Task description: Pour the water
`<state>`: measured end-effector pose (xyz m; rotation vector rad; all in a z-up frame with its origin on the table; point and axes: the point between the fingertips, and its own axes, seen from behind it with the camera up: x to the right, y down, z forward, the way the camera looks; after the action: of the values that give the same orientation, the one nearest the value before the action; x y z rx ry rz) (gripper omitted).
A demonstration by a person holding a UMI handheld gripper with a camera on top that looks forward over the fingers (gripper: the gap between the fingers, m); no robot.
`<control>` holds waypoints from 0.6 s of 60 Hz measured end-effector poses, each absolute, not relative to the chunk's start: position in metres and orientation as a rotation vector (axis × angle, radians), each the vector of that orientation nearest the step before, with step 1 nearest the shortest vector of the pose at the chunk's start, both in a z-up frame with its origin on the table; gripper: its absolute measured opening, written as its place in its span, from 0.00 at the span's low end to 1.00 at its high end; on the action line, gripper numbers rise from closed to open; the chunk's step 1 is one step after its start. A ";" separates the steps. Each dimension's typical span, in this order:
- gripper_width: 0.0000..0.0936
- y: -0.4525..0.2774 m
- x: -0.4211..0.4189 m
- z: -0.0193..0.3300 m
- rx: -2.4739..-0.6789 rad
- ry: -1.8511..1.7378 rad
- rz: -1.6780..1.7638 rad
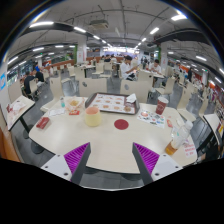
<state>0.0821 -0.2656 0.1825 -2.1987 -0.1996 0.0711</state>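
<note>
Tongs (111,160) hover level above the white table (105,140), fingers apart.

the fingers (75,158) show only at their tips; their roots drop out of view below, so how they join the gripper (111,157) is unseen. a tray (111,102) beyond them holds small items too small to tell. beside it a cup (93,116) shows no contents that can be made out. a red disc (121,124) on the table (110,140) could be a lid or coaster; cannot tell. a glass (172,146) near the table's edge is blurred. people (130,68) far behind are too small to make out.
</note>
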 end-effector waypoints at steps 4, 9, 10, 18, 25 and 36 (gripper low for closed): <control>0.91 -0.268 0.110 0.170 -2.203 -0.186 0.056; 0.91 -0.271 0.149 0.153 -2.207 -0.154 0.043; 0.91 -0.271 0.157 0.149 -2.208 -0.147 0.040; 0.91 -0.268 0.240 0.117 -2.186 -0.120 -0.069; 0.91 -0.255 0.303 0.093 -2.168 -0.069 -0.100; 0.91 -0.209 0.370 0.080 -2.106 0.058 -0.078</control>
<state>0.3699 -0.2089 0.0799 -2.1061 0.0581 -0.0778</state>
